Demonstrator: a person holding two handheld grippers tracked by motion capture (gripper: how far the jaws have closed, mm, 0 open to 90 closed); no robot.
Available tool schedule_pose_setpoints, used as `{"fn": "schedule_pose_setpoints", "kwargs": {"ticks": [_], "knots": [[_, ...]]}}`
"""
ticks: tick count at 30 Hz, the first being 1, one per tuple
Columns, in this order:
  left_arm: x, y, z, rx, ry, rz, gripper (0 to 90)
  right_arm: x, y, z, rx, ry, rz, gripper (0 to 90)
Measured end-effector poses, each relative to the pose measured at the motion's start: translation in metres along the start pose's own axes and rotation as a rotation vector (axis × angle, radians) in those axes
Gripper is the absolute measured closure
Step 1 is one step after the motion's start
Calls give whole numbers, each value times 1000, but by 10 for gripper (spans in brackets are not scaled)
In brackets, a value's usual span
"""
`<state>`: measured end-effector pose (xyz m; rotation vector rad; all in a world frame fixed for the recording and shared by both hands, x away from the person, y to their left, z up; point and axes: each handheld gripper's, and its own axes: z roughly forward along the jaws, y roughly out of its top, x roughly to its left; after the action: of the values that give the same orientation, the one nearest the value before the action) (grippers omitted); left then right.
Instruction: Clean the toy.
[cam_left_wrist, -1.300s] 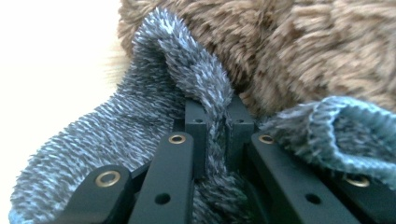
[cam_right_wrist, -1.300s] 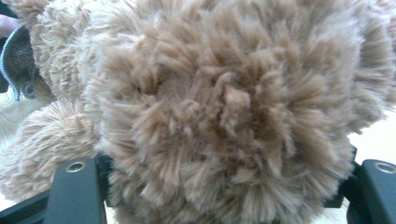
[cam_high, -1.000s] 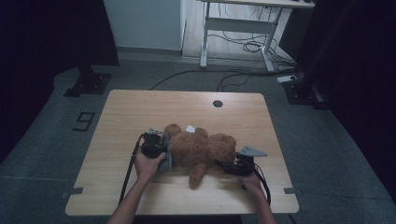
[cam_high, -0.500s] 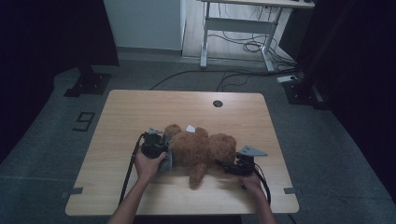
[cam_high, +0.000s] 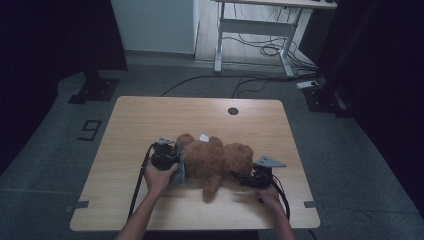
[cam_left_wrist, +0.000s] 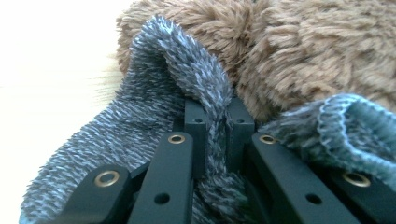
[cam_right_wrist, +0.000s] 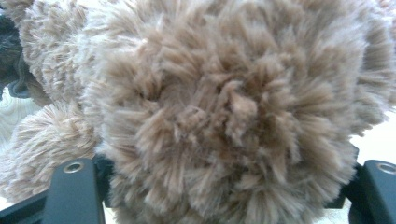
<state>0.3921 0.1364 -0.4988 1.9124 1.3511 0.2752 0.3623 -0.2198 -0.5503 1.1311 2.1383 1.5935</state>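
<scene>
- A brown plush bear (cam_high: 215, 160) lay on its side on the worktop (cam_high: 150, 120), near the 6 o'clock edge and slightly right of centre in the high view.
- Its head pointed toward 3 o'clock and its feet toward 9 o'clock; one limb stuck out toward 6 o'clock.
- A small white tag (cam_high: 204, 137) showed at the bear's 12 o'clock side.
- The left claw (cam_high: 172, 162) sat at the bear's 9 o'clock end, held in the person's left hand (cam_high: 159, 176).
- In the left gripper view the left claw (cam_left_wrist: 215, 126) was closed on a fold of grey knitted sock (cam_left_wrist: 140, 121), the fabric pinched between both jaws.
- The sock's ribbed cuff (cam_left_wrist: 345, 116) lay to the right of the jaws, touching the bear's fur (cam_left_wrist: 303, 46).
- The right claw (cam_high: 240, 177) sat at the bear's 3 o'clock end, under the head, held in the right hand (cam_high: 270, 195).
- In the right gripper view the bear's head (cam_right_wrist: 224, 112) lay between the jaws, which stood wide apart at either side of it; whether they pressed the fur could not be told.
- A round dark hole (cam_high: 232, 111) marked the worktop toward 12 o'clock, well apart from the bear.
</scene>
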Motion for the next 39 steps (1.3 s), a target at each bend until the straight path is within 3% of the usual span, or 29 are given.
{"fn": "schedule_pose_setpoints", "kwargs": {"ticks": [14, 20, 25, 27, 30, 33, 39], "knots": [[-3, 7, -3, -12, -16, -11, 830, -2, 0, 0, 2, -4, 13, 251], [-15, 24, -12, -49, -16, 27, 832, -3, 0, -1, 7, -9, 24, 273], [-28, 38, -25, -95, -7, 86, 833, -3, 0, -1, 11, -10, 13, 292], [-34, 44, -31, -128, -35, 94, 833, -3, 0, -1, 9, -10, 8, 300], [-52, 52, -36, -150, -106, 121, 833, 1, 1, 0, 10, -15, -27, 307], [-82, 60, -31, -145, -150, 188, 833, 4, 1, 2, 10, -26, -44, 308], [-141, 71, -3, -117, -243, 264, 832, 4, 1, 2, 8, -26, -45, 309]]}}
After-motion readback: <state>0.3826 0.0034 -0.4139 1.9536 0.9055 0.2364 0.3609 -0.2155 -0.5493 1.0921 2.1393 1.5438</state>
